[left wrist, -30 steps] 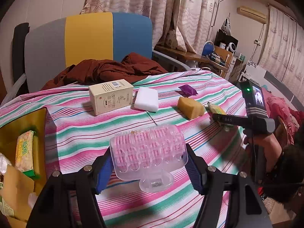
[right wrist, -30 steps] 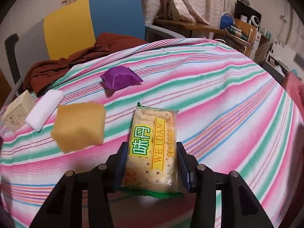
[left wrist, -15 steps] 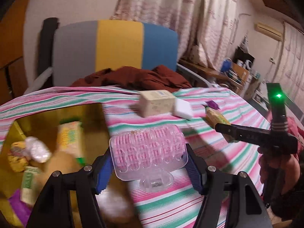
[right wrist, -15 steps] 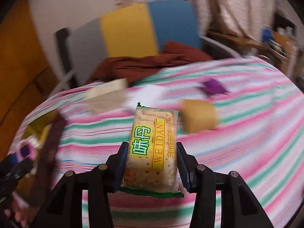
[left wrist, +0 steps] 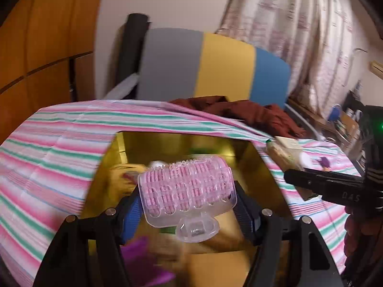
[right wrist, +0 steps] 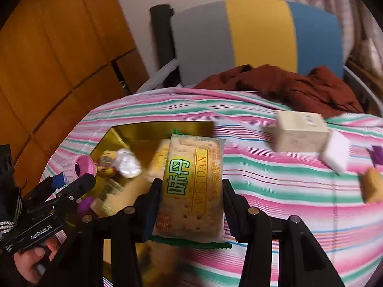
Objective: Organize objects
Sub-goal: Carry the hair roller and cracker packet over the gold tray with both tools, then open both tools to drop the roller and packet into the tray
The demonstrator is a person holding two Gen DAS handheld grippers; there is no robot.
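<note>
Two hand-held tongs, each pinching an item, hover over a gold box on a striped bench.

The left tongs [left wrist: 186, 205] grip a pink hair roller [left wrist: 186, 186] by its two ends, above the open gold box [left wrist: 182, 143], which sits near the bench's left edge. The right tongs [right wrist: 190, 205] are pinched on a packet of Weidan crackers [right wrist: 191, 189], held lengthwise over the box's right rim. Inside the box lie blurred wrapped snacks and something purple. On the pink, green and white striped bench [right wrist: 275, 186], toward its far right corner, rest a beige carton [right wrist: 299, 131], a white sponge block [right wrist: 335, 153], a yellow sponge [right wrist: 372, 187] and a purple wrapper [right wrist: 377, 155]. A brown cloth [right wrist: 287, 83] lies at the far edge, before a grey, yellow and blue chair back [right wrist: 258, 33].
</note>
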